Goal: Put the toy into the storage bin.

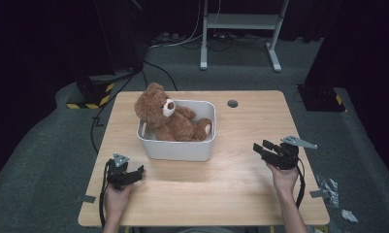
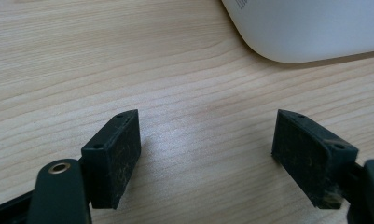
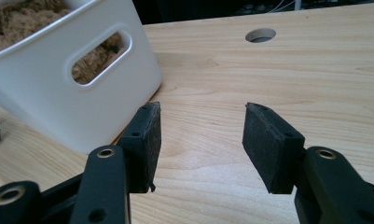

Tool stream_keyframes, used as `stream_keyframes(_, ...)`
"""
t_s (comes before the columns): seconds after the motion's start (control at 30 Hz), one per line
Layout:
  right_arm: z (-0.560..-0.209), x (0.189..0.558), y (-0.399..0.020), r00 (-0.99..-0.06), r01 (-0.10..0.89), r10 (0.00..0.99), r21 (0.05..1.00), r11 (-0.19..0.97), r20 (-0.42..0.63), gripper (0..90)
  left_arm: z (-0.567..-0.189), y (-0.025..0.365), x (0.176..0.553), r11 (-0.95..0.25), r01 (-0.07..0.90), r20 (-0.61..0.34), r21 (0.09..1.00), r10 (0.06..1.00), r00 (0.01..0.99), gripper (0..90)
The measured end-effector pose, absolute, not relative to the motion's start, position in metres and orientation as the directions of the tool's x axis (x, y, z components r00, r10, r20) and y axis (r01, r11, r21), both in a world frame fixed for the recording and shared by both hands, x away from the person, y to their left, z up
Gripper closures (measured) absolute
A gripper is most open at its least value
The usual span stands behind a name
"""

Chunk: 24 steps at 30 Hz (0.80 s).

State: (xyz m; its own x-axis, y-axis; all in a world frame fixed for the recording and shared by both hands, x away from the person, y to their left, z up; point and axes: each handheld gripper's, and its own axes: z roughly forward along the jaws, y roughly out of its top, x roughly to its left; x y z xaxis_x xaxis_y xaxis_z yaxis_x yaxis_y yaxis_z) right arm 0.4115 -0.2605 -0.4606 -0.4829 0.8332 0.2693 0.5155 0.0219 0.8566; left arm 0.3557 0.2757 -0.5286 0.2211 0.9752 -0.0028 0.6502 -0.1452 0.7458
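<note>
Resting on the wooden counter (image 1: 240,179) near its front edge, the left gripper (image 1: 139,171) has its fingers (image 2: 114,158) spread over bare wood, pinching nothing. Farther right, the right gripper (image 1: 260,147) is likewise spread and empty. Beyond and between them, the brown teddy bear (image 1: 169,115) sits inside the white bin (image 1: 177,148).

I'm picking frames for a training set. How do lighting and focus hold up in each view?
High view: table evenly lit, surroundings fall into darkness, teddy bear slightly soft. Left gripper view: wood grain sharp, white bin bright without detail, soft shadow beneath it. Right gripper view: bin handle slot clear, near claw arms blurred.
</note>
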Motion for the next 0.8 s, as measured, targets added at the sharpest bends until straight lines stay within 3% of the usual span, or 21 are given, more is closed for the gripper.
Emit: stream_keyframes(0.8,-0.478,0.424,-0.251,-0.446,0.561,0.868,0.824,0.081,0.219,46.5,-0.529,0.276,0.356,-0.145,0.65,-0.003,0.746,0.975,0.221,23.4)
